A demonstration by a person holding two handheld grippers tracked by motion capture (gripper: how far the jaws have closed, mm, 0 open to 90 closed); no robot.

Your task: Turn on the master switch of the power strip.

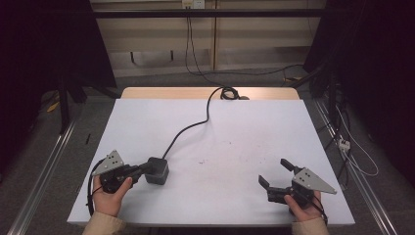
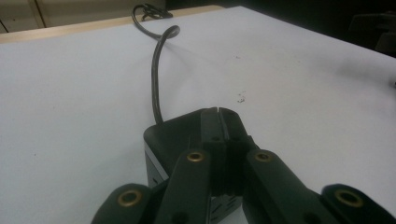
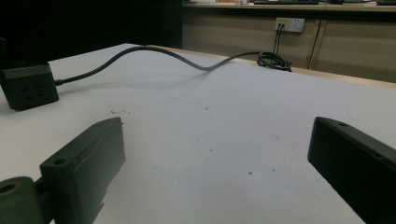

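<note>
The left tool [image 1: 145,169] sits at the left side of the black power cube [image 1: 157,170], its tips touching the cube, and the left hand [image 1: 110,196] holds it low over the white tabletop [image 1: 235,127]. In the left gripper view its two jaws are clenched tip to tip with only a hairline seam between them, and they lie over the cube's top face rather than around it; my guess is that the closed tips are there to press or nudge the cube, not to lift it, though whether they bear down on it I cannot tell. The cube itself rests flat on the tabletop, and its dark cord [image 1: 188,127] runs from its far side up and to the right, ending in a coil [image 1: 228,93] at the far edge, well beyond the cube. Far to the right of the cube, the right tool [image 1: 275,174] is released, jaws spread wide and empty, held by the right hand [image 1: 303,208] and pointing back toward the cube as if waiting its turn. The high view gives the whole layout and the gap between the two tools. The left gripper view adds the shut seam and the cube's rounded top corner [image 2: 152,135]. The right gripper view adds the cube's socket face [image 3: 29,91], and a wall outlet [image 3: 289,24] beyond the coil.
</note>
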